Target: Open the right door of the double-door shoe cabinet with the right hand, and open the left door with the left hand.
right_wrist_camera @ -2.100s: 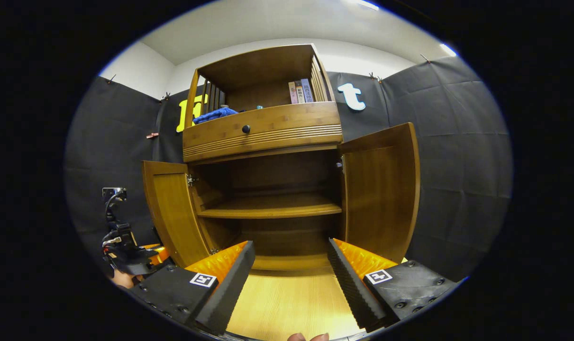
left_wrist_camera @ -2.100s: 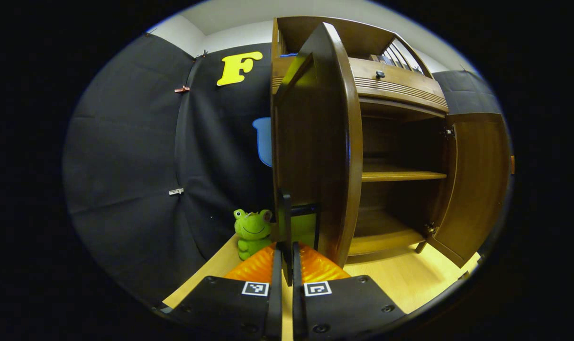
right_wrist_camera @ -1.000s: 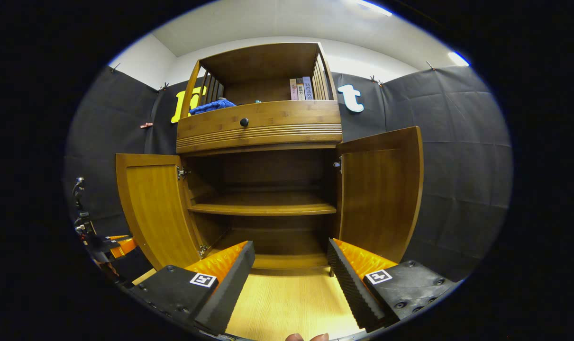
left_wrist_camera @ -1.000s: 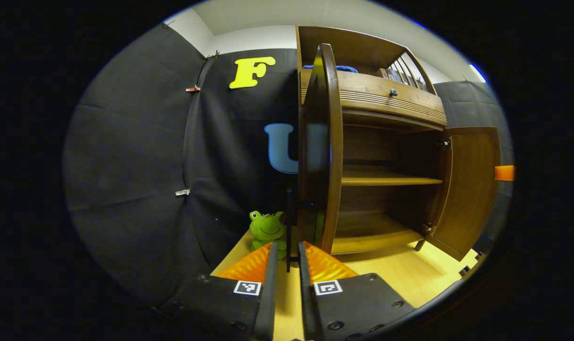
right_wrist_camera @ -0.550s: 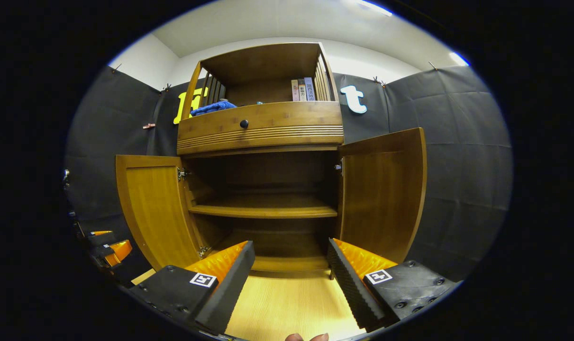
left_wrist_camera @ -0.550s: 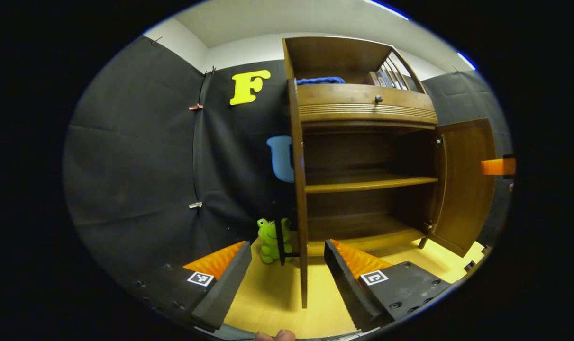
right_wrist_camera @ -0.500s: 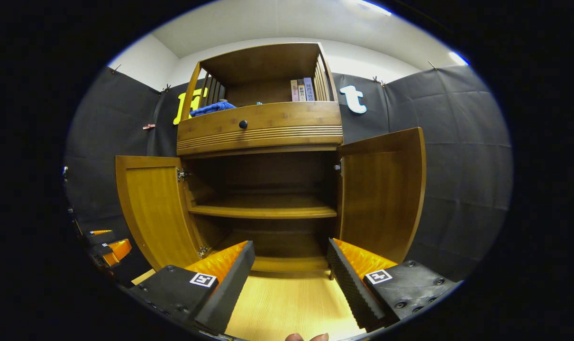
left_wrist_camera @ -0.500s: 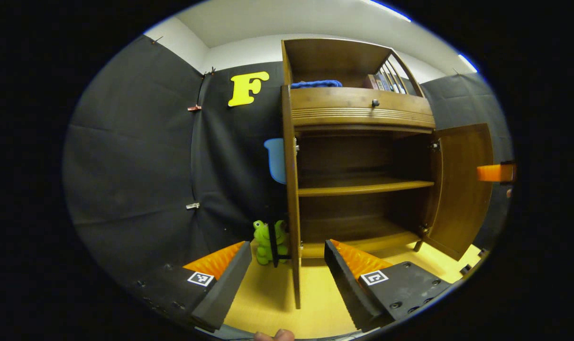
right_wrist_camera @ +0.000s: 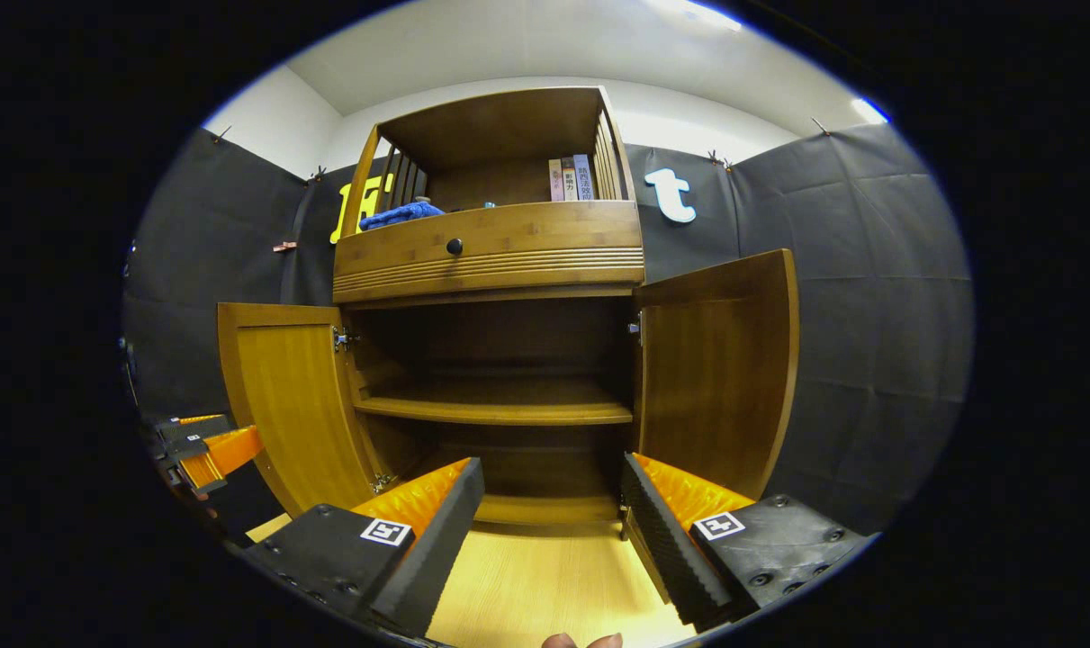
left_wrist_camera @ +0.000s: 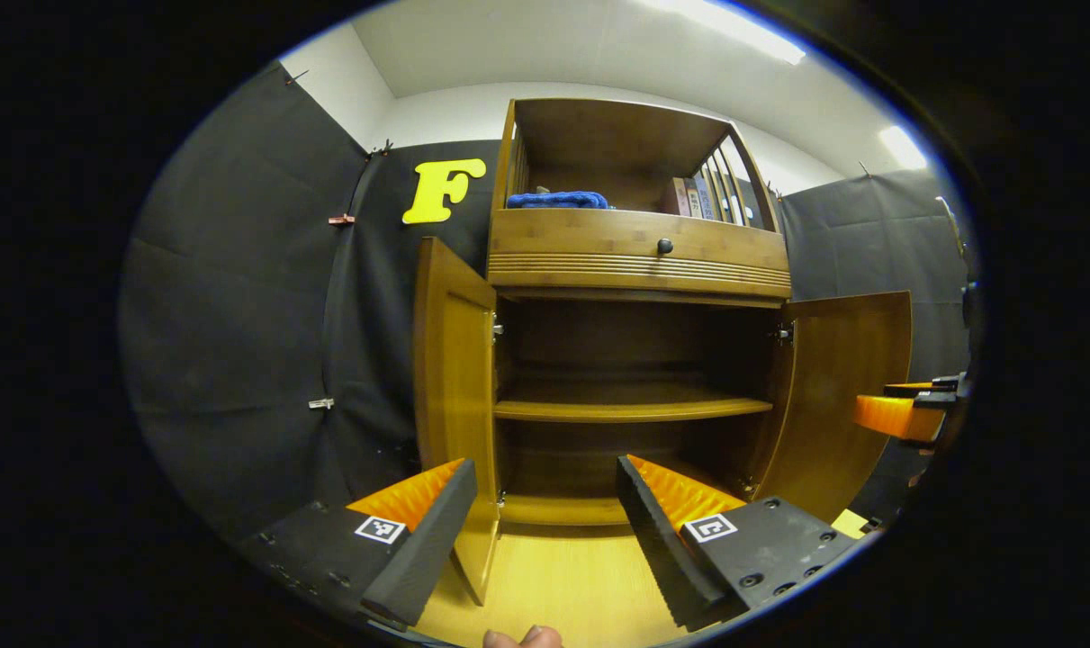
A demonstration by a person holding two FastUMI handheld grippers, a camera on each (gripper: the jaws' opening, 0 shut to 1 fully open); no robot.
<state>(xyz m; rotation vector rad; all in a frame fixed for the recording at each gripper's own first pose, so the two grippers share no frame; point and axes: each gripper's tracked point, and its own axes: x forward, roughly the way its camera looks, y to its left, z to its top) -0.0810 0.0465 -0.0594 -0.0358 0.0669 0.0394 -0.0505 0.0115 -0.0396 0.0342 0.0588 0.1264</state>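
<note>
straight ahead in both views: shoe cabinet (right_wrist_camera: 499,360) standing on a pale wooden floor (right_wrist_camera: 535,589) against the black cloth wall, both lower doors swung out. left door (right_wrist_camera: 283,405) opened wide in the right gripper view, inner face turned to the camera; same door (left_wrist_camera: 450,387) seen at a sharper angle in the left gripper view, its lower edge near the camera. right door (right_wrist_camera: 716,378) opened outward too, hinged at the cabinet's right side, also seen at (left_wrist_camera: 837,396). inside, one bare shelf (right_wrist_camera: 499,409) across the middle with a bottom board below it. above the doors, a drawer front with a dark round knob (right_wrist_camera: 454,246), and over that an open top compartment holding a blue cloth (right_wrist_camera: 399,214) on the left and a few upright books (right_wrist_camera: 570,178) on the right.

left gripper (left_wrist_camera: 540,526) released, fingers spread wide, gripping nothing, drawn back from the cabinet with the left door's lower edge showing between the fingers but apart from them; seen also at the left edge of the right gripper view (right_wrist_camera: 204,450), beside the left door. right gripper (right_wrist_camera: 554,531) likewise spread wide and holding nothing, facing the cabinet opening, clear of both doors; showing at the right edge of the left gripper view (left_wrist_camera: 905,412), just beyond the right door. fingertip of a hand (right_wrist_camera: 585,641) at the bottom edge.
</note>
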